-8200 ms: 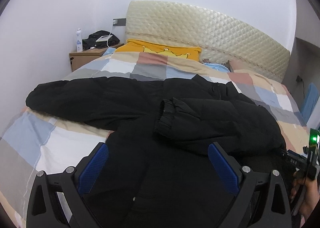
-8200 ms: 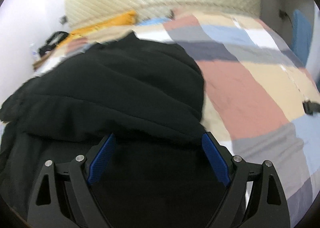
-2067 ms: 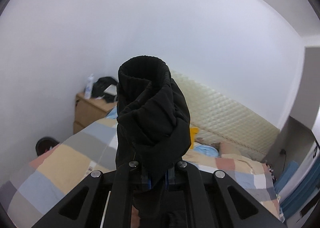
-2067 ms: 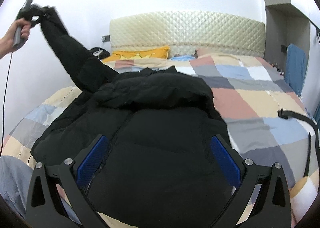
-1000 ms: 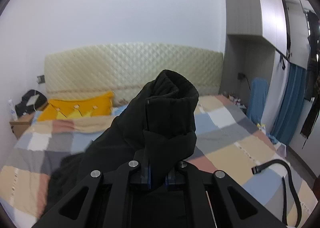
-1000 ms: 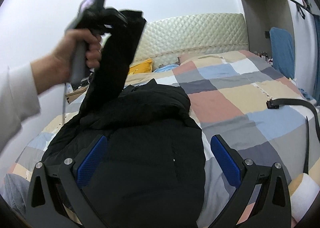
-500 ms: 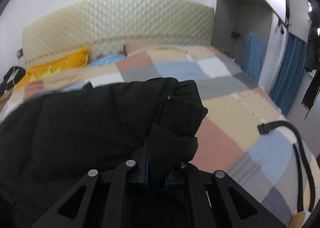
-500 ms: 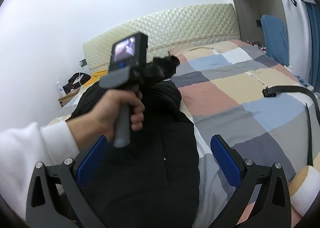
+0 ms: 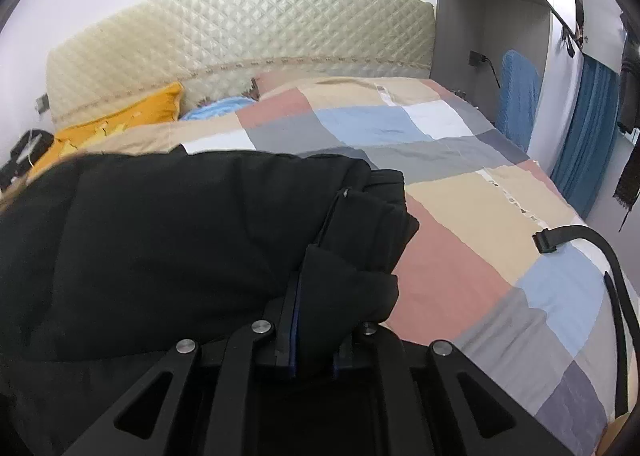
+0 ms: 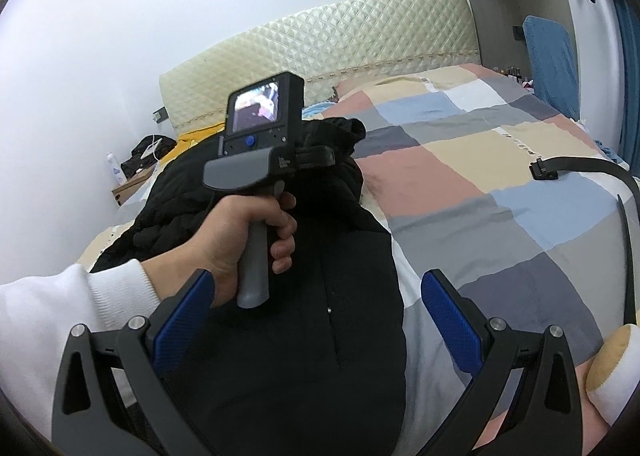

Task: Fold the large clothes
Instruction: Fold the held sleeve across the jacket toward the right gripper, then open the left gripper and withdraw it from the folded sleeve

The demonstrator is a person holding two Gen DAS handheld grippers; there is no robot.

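we are pinching a fold of the black jacket's sleeve [image 9: 352,256] in the left gripper [image 9: 314,320], whose jaws are drawn nearly together with the cloth bunched between them and spilling out ahead of the tips. the rest of the black jacket [image 9: 160,240] is lying spread to the left of and ahead of this gripper, across the patchwork quilt [image 9: 460,215], with the sleeve end reaching over toward its right edge. farther ahead the quilted headboard [image 9: 240,35] is standing behind an orange pillow [image 9: 120,123], off to the left. to the right of the gripper a black strap [image 9: 580,240] is lying on the quilt.

we are holding the right gripper [image 10: 316,316] wide apart, gripping nothing, its blue pads [image 10: 448,316] hanging above the jacket's lower body [image 10: 300,336]. just ahead of it and a little left, the left hand [image 10: 244,240] is wrapping the grey handle of the other tool, whose nose is buried in the dark cloth. a small lit screen [image 10: 256,107] is facing back at us from that tool. far left of it, a bedside table [image 10: 132,183] is carrying a white bottle [image 10: 114,167].
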